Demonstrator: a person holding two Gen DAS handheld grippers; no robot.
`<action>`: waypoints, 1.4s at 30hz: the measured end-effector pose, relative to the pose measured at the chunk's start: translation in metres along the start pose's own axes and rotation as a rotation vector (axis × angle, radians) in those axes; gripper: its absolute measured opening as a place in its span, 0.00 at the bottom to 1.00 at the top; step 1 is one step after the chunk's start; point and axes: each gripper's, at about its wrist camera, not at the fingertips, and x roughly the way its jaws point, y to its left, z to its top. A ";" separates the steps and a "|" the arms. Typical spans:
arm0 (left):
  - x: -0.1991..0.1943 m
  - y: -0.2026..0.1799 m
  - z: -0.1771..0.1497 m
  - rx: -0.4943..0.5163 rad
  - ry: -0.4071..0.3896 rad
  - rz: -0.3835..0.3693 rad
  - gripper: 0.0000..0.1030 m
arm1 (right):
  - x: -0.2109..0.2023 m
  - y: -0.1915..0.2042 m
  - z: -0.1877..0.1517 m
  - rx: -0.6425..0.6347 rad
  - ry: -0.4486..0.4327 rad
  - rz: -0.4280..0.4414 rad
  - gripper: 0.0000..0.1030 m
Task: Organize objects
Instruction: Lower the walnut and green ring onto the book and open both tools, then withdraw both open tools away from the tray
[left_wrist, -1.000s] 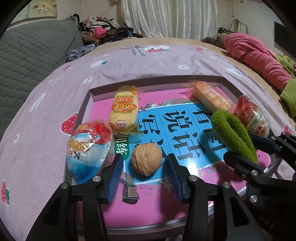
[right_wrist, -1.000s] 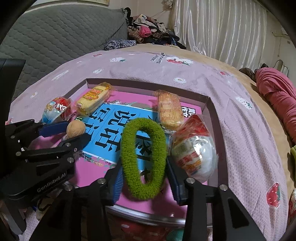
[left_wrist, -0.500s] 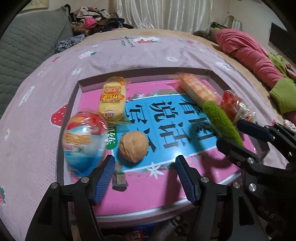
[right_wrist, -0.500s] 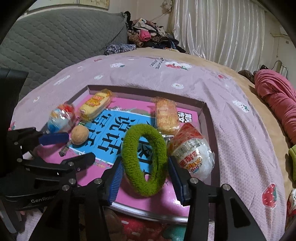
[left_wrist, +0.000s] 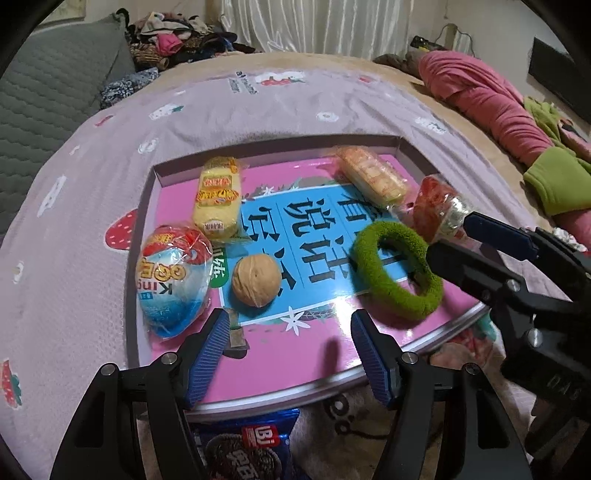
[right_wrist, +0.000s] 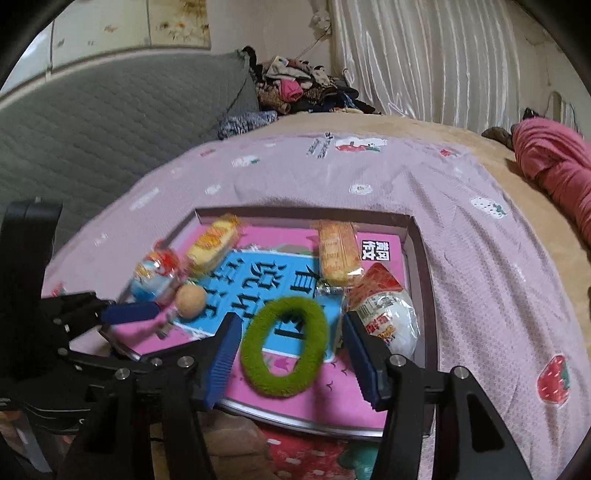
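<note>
A pink and blue box lid (left_wrist: 295, 354) serves as a tray on the bed. On it a walnut (left_wrist: 256, 280) lies just beyond my left gripper (left_wrist: 290, 317), which is open and empty. A fuzzy green hair ring (right_wrist: 284, 345) lies flat on the tray between the fingers of my right gripper (right_wrist: 291, 325). Its jaws are opening and the pads stand off the ring. Also on the tray are a blue egg-shaped snack (left_wrist: 173, 273), a yellow cake pack (left_wrist: 218, 201), an orange biscuit pack (left_wrist: 371, 177) and a red and white egg-shaped snack (right_wrist: 384, 314).
The tray rests on a lilac strawberry-print sheet (left_wrist: 280, 110). A blue cookie pack (left_wrist: 255, 450) lies under the tray's near edge. A pink blanket (left_wrist: 487, 99) is at the right, a grey quilted cushion (left_wrist: 48, 88) at the left, and piled clothes (left_wrist: 173, 40) lie behind.
Both grippers opened. The left let go of the walnut and drew back a little. The right released the green ring, which fell from upright to flat, and the right gripper rose slightly.
</note>
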 end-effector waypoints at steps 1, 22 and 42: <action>-0.003 0.001 0.001 -0.003 -0.005 -0.007 0.69 | -0.003 -0.002 0.001 0.016 -0.009 0.011 0.56; -0.110 0.023 0.010 -0.093 -0.259 0.049 0.76 | -0.065 0.003 0.017 0.049 -0.175 -0.003 0.75; -0.185 0.007 -0.044 -0.162 -0.360 0.276 0.77 | -0.162 0.037 0.010 0.007 -0.220 -0.048 0.88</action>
